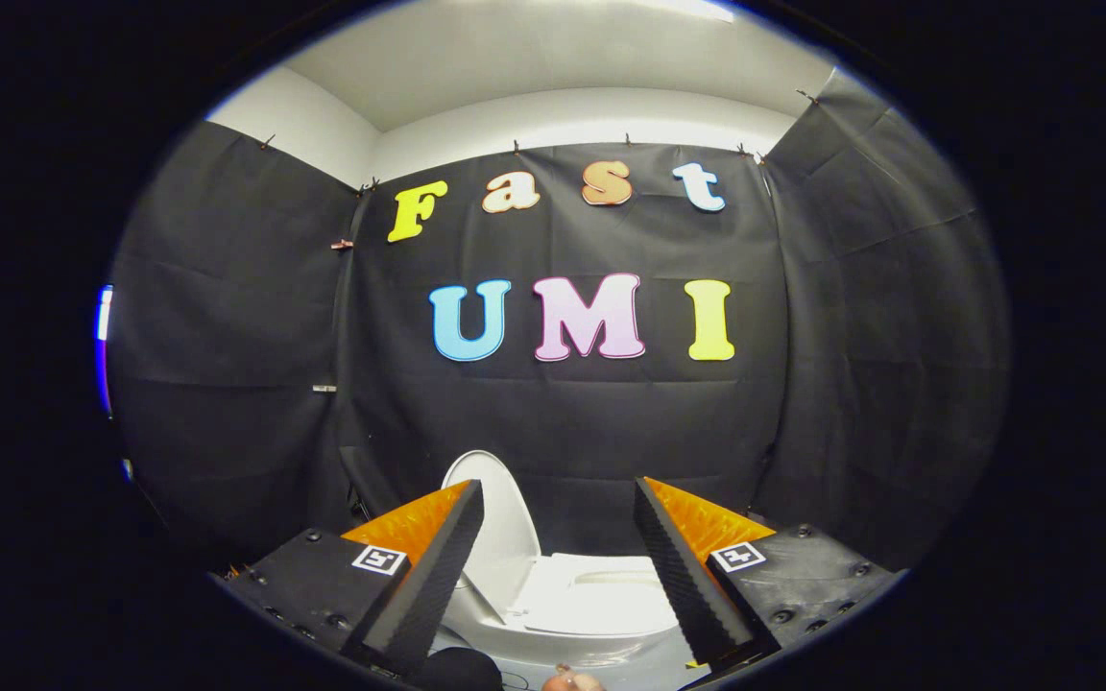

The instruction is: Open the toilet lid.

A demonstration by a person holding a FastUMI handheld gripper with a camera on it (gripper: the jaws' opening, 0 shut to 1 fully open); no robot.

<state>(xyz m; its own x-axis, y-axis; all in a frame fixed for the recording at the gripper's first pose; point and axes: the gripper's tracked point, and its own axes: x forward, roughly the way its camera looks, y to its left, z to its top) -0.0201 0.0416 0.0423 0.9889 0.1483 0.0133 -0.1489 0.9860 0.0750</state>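
A white toilet (591,600) stands low ahead, beyond and between my fingers. Its white lid (500,528) is raised and stands nearly upright on the left side of the bowl, partly hidden behind my left finger (428,576). The seat and bowl rim (611,614) lie flat and exposed to the right of the lid. My gripper (560,499) is open, with a wide gap between the two fingers and nothing held. The right finger (683,576) is clear of the toilet.
Black cloth walls enclose the booth on the left, back and right, close behind the toilet. A white wall and ceiling show above the cloth. A dark rounded object (462,669) and part of a hand (572,681) sit just below the fingers.
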